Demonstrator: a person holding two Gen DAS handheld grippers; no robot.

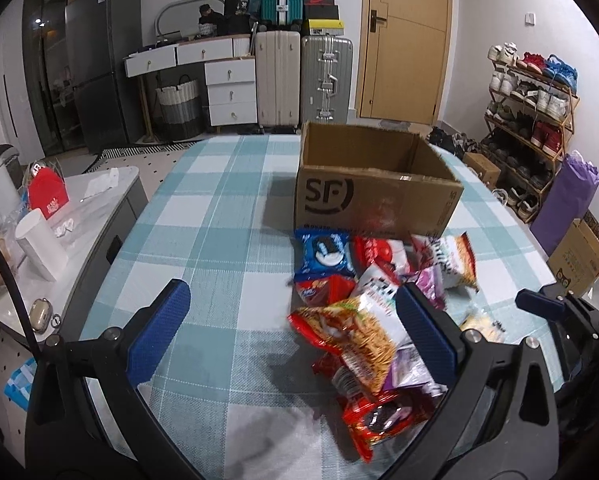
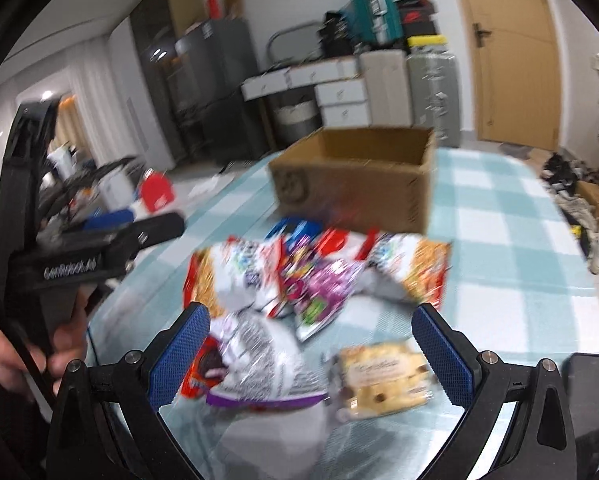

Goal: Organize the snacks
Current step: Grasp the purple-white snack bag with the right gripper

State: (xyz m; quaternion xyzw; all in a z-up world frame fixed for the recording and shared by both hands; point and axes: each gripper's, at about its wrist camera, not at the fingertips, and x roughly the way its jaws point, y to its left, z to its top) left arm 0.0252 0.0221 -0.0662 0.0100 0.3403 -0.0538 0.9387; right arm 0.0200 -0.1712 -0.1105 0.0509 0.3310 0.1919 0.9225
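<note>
A pile of snack packets (image 1: 375,312) lies on the checked tablecloth (image 1: 219,220) in front of an open cardboard box (image 1: 375,184) that looks empty. My left gripper (image 1: 295,316) hangs open just left of the pile, its right finger (image 1: 427,328) over the packets. In the blurred right wrist view the same pile of snack packets (image 2: 299,280) and the cardboard box (image 2: 355,184) show. My right gripper (image 2: 311,340) is open above a white-and-purple packet (image 2: 259,368) and a yellow biscuit packet (image 2: 383,380). Neither gripper holds anything.
A side counter (image 1: 99,192) with a white cup (image 1: 39,248) and a red carton (image 1: 45,196) stands left of the table. Suitcases (image 1: 303,76), drawers and a door (image 1: 403,40) line the far wall. A shoe rack (image 1: 531,116) is at the right. A hand (image 2: 15,352) holds the left gripper's handle.
</note>
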